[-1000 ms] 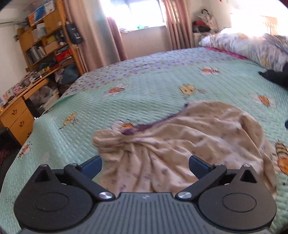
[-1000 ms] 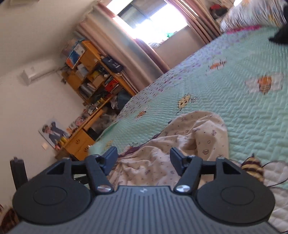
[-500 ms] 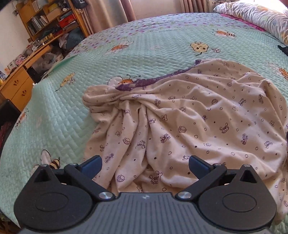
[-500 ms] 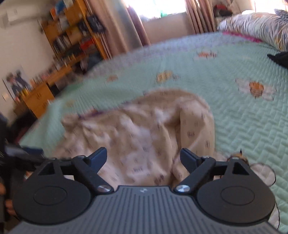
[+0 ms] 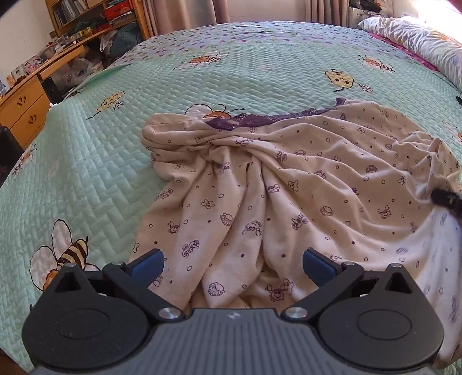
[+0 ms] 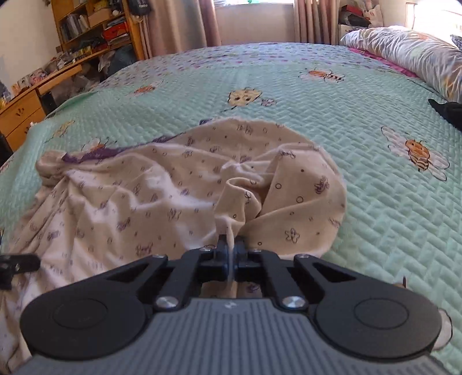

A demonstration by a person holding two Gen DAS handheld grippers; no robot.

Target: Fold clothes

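Observation:
A crumpled cream garment (image 5: 288,196) with small purple prints and a purple lace trim (image 5: 260,119) lies on the green quilted bed (image 5: 86,161). My left gripper (image 5: 232,264) is open just above the garment's near edge, its blue pads either side of the folds. My right gripper (image 6: 230,249) is shut on a bunched fold of the garment (image 6: 173,196) at its right side. The right gripper's tip shows at the right edge of the left wrist view (image 5: 447,199).
A wooden desk with drawers (image 5: 26,106) and bookshelves (image 6: 92,26) stand left of the bed. A rumpled duvet (image 6: 410,54) lies at the far right. A dark item (image 6: 447,112) rests on the bed's right side. Curtains (image 6: 179,23) hang at the back.
My right gripper went from open to shut on a fold of the garment. My left gripper moved down and closer to the garment's near edge, still open.

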